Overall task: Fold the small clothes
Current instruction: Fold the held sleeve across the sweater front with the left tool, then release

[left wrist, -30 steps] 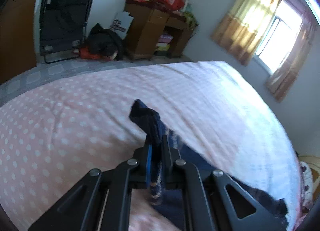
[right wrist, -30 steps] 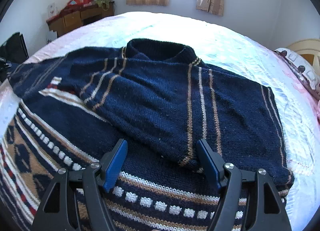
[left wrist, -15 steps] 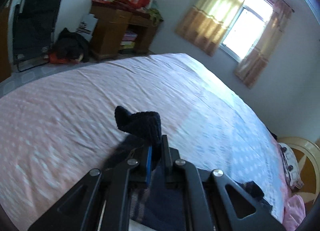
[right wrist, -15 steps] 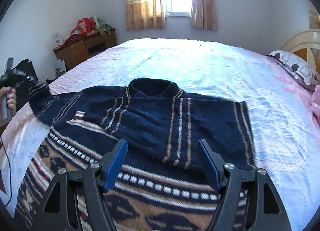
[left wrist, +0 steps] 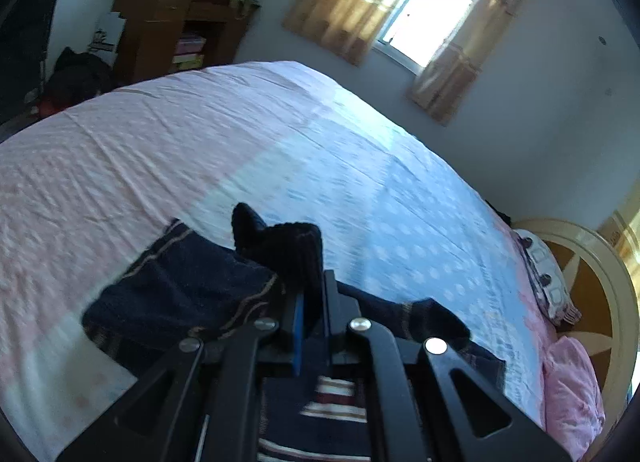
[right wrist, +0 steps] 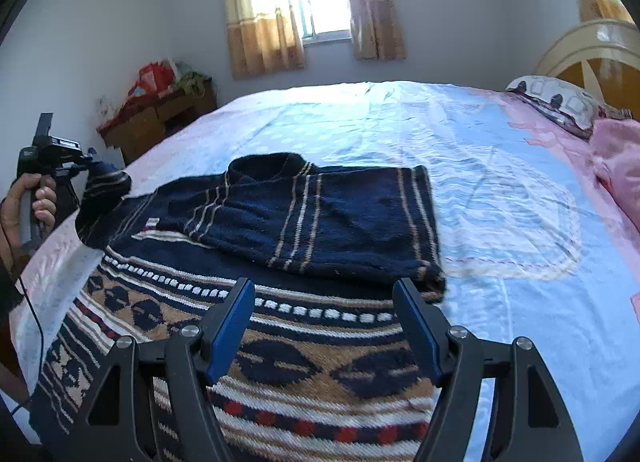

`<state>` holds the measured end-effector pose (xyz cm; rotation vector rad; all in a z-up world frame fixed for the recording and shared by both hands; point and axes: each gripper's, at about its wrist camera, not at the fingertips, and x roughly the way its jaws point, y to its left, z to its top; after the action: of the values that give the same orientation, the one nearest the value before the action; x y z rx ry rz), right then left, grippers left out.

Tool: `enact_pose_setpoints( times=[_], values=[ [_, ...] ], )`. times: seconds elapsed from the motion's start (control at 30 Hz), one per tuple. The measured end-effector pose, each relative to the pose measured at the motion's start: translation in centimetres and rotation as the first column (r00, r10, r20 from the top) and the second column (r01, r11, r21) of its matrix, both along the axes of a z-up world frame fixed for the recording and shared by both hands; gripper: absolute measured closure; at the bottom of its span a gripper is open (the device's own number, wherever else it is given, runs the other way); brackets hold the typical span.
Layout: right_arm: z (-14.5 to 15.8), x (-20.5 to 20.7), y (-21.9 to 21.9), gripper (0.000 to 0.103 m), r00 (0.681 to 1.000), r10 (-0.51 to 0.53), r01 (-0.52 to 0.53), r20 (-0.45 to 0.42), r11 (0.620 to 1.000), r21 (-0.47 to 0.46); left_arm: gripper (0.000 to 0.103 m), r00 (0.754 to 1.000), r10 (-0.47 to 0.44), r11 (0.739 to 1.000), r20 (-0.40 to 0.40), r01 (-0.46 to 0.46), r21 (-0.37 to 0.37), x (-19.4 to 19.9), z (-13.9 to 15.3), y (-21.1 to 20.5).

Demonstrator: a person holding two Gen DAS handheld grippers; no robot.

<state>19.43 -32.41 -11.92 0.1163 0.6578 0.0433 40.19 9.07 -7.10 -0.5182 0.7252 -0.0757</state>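
A navy knitted sweater with tan stripes (right wrist: pixel 320 213) lies on the bed's pink and blue dotted sheet (right wrist: pixel 500 189), near its left edge. The left claw (left wrist: pixel 310 302) pinches the ribbed navy sleeve cuff (left wrist: pixel 288 246), lifted. The right claw (right wrist: pixel 324 326) hovers spread above the patterned hem.

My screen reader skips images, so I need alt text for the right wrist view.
A navy patterned sweater lies on a bed, one sleeve already folded across its chest. The open right hand-held gripper hovers over its hem, while at the far left the left hand-held gripper lifts the other sleeve's cuff.
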Motion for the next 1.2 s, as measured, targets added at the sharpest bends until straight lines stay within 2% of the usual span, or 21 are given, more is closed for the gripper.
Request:
enact_pose_setpoints(
  times=[0.47, 0.63, 0.87, 1.2],
  values=[
    [-0.4, -2.3, -1.8, 0.031, 0.998, -0.016, 0.012, 0.058, 0.998, 0.064, 0.095, 0.988, -0.153, 0.987, 0.03, 0.154, -0.037, -1.1, 2.3, -12.3],
    [-0.6, -2.5, -2.0, 0.031, 0.998, -0.017, 0.012, 0.062, 0.997, 0.082, 0.095, 0.981, -0.192, 0.98, 0.011, 0.193, -0.042, -1.0, 1.2, -16.5],
    [-1.0, -2.5, -2.1, 0.031, 0.998, -0.02, 0.015, 0.057, 0.996, 0.091, 0.095, 0.975, -0.222, 0.975, -0.02, 0.222, -0.034, -0.9, -0.6, -20.1],
    [-1.8, -2.2, -2.8, 0.031, 0.999, -0.038, 0.034, 0.03, 0.992, 0.121, 0.095, 0.962, -0.27, 0.963, -0.04, 0.27, -0.003, -0.7, -1.7, -25.7]
  ],
)
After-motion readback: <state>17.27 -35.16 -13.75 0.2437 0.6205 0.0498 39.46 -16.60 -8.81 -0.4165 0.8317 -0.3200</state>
